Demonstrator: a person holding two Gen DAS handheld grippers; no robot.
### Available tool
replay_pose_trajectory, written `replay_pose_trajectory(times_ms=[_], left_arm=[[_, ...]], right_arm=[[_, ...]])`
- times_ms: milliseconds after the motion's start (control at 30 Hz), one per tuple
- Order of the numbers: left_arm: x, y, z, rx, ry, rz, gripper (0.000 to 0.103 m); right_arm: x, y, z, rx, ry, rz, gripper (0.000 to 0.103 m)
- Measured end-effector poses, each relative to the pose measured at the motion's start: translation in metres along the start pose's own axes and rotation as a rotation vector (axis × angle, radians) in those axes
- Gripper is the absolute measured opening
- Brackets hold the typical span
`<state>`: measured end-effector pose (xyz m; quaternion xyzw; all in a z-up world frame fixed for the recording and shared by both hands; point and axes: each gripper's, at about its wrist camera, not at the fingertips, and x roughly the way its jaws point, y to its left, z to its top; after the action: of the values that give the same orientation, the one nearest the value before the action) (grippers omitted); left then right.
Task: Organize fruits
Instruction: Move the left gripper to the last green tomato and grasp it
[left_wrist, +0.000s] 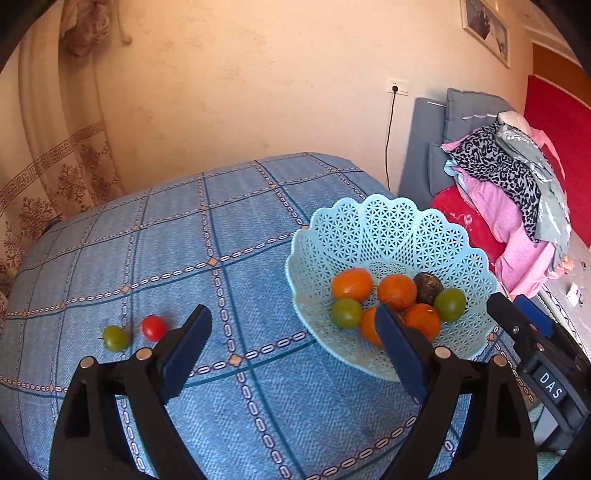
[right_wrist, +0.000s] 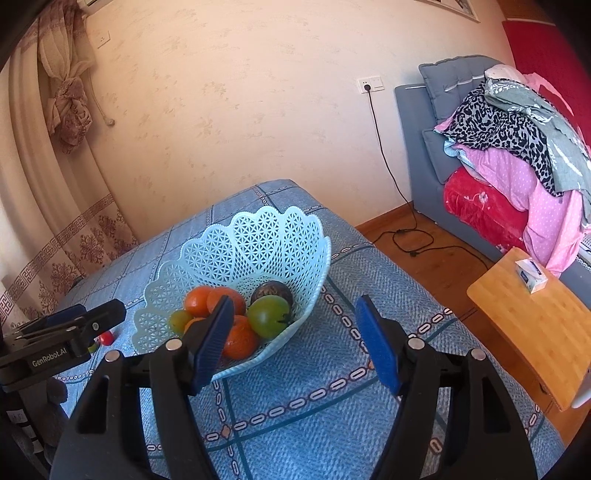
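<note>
A light blue lattice basket (left_wrist: 388, 229) (right_wrist: 255, 236) sits on the blue checked tablecloth and holds several orange fruits (left_wrist: 352, 283) (right_wrist: 197, 300), two green tomatoes (left_wrist: 450, 304) (right_wrist: 269, 316) and a dark fruit (left_wrist: 428, 283) (right_wrist: 272, 290). A red tomato (left_wrist: 154, 327) (right_wrist: 106, 338) and a green tomato (left_wrist: 115, 338) lie on the cloth left of the basket. My left gripper (left_wrist: 293, 321) is open and empty above the cloth, between the loose tomatoes and the basket. My right gripper (right_wrist: 295, 314) is open and empty, at the basket's near right rim.
The table (left_wrist: 229, 236) drops off at its far and right edges. A wooden side table (right_wrist: 535, 321) with a small box stands to the right. A grey sofa (right_wrist: 428, 122) piled with bedding is behind. A curtain (right_wrist: 55, 122) hangs at the left.
</note>
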<state>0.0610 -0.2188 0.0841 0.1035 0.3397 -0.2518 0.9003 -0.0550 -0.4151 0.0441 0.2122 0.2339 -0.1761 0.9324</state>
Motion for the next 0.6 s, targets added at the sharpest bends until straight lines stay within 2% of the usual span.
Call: replay_pose_trajectory(times_ms=[467, 600], left_arm=[[-0.023, 0.042, -0.012, -0.049, -0.033, 0.057, 0.092], [-0.027, 0.063, -0.017, -0.077, -0.024, 0.087, 0.092]], right_arm=[[-0.021, 0.028, 0.001, -0.053, -0.026, 0.032, 0.071], [-0.026, 0.045, 0.000, -0.091, -0.037, 0.051, 0.079]])
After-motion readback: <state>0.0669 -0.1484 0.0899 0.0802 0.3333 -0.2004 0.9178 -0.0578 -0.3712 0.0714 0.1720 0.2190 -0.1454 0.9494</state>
